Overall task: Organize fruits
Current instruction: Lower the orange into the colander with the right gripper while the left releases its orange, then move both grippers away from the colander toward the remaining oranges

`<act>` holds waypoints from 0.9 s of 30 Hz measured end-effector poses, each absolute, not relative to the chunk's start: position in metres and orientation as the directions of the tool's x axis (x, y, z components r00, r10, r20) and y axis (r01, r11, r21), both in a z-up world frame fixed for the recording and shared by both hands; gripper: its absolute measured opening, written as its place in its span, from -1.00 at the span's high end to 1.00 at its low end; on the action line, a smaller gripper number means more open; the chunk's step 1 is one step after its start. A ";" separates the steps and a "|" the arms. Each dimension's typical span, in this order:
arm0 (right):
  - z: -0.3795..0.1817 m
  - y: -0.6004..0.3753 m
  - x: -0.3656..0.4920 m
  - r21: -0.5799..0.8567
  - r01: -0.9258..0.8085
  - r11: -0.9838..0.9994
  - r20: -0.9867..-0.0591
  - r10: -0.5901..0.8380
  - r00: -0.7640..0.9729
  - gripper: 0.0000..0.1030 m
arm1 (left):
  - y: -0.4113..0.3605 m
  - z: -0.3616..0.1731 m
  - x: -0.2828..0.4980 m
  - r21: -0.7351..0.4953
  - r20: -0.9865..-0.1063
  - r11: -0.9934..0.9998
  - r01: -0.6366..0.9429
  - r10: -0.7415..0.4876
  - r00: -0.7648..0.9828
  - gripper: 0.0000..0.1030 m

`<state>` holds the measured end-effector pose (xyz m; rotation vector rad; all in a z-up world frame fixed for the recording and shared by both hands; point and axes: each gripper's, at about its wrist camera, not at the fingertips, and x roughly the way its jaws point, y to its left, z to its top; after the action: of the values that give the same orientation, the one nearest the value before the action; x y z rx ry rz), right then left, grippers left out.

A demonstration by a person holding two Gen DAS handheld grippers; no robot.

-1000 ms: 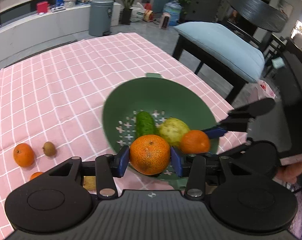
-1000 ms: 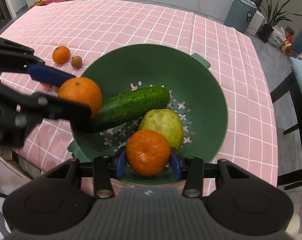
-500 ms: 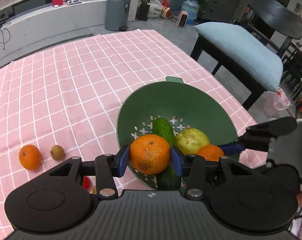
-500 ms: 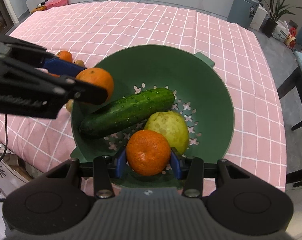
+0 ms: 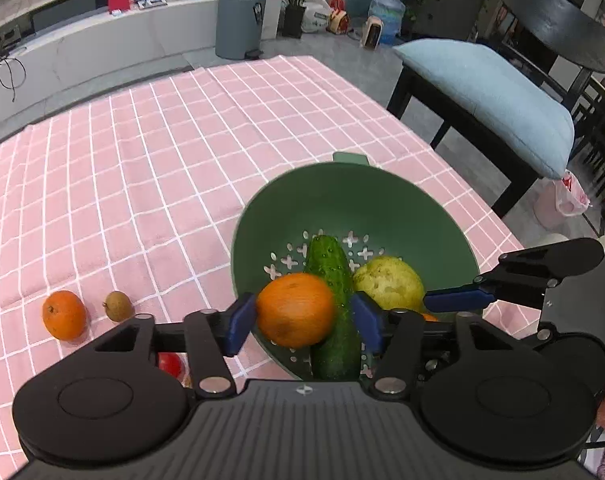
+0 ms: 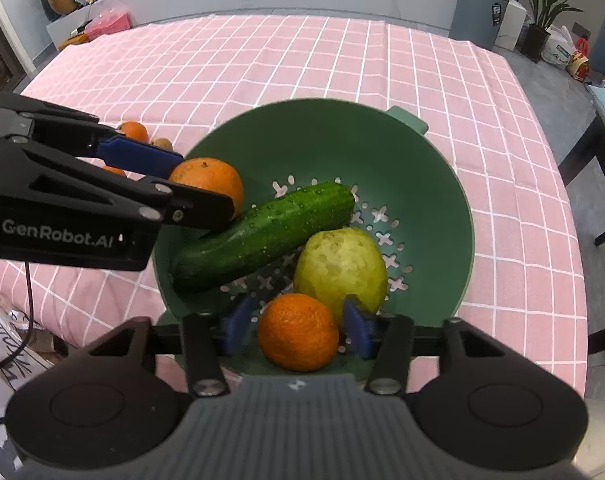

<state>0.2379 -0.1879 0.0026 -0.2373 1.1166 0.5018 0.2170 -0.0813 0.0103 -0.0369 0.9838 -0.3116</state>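
A green colander (image 5: 382, 200) (image 6: 442, 200) stands on the pink checked tablecloth and holds a cucumber (image 6: 262, 232) (image 5: 334, 280) and a yellow-green guava (image 6: 340, 268) (image 5: 386, 284). My left gripper (image 5: 302, 320) has opened; an orange (image 5: 296, 310) (image 6: 208, 180) sits between its spread pads over the colander's left side. My right gripper (image 6: 296, 328) has opened too; another orange (image 6: 298, 332) lies between its pads at the colander's near rim.
On the cloth to the left lie an orange (image 5: 64, 314), a small brown kiwi-like fruit (image 5: 118, 305) and a red fruit (image 5: 170, 364) half hidden by the gripper. A dark chair with a blue cushion (image 5: 490, 100) stands beyond the table's right edge.
Both grippers' jaws have spread apart from the oranges they were clamping. The left gripper has moved further over the colander.
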 end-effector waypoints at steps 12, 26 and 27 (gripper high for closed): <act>0.030 -0.176 0.205 -0.052 -0.462 0.885 -0.834 0.216 0.508 -0.39 | -0.064 0.037 0.187 -0.149 -0.758 0.961 0.232 -0.261 0.598 -0.35; 0.038 -0.143 0.169 -0.039 -0.464 0.885 -0.723 0.296 0.624 -0.39 | -0.027 0.040 0.150 -0.097 -0.737 0.965 0.245 -0.235 0.634 -0.35; 0.038 -0.138 0.167 -0.038 -0.472 0.881 -0.717 0.305 0.627 -0.39 | -0.023 0.040 0.149 -0.093 -0.736 0.965 0.244 -0.232 0.636 -0.35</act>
<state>0.1670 -0.1385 0.0375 -0.2321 0.7745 0.4502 0.1489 -0.0231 0.0396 0.0153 0.8387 -0.2715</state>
